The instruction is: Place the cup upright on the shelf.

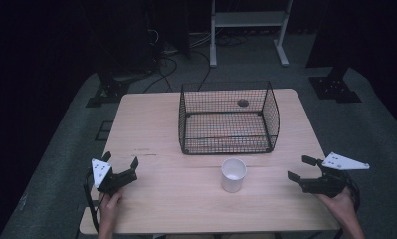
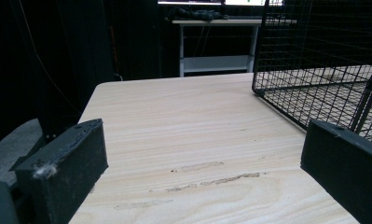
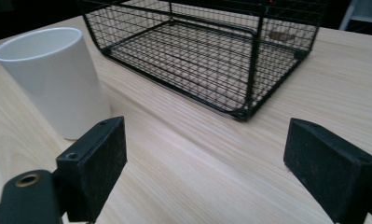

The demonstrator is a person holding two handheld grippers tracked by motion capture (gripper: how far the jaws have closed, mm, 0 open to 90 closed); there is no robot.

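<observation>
A: Left gripper (image 1: 120, 166) down at the near left, held in the left hand (image 1: 110, 204), jaws spread wide with nothing between. Looks the same in the left gripper view (image 2: 202, 163).

B: Yep. Right gripper (image 1: 301, 168) over on the near right, gripped by the right hand (image 1: 343, 206), pointing inward, jaws apart and empty too (image 3: 207, 163).

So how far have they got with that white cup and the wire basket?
Nothing looks done yet. The white cup stands upright on the table just in front of the wire basket, which looks empty. Both the left gripper and the right gripper are open, apart from the cup and holding nothing. Probably reaching, gripping and moving the cup are all still ahead.
</observation>
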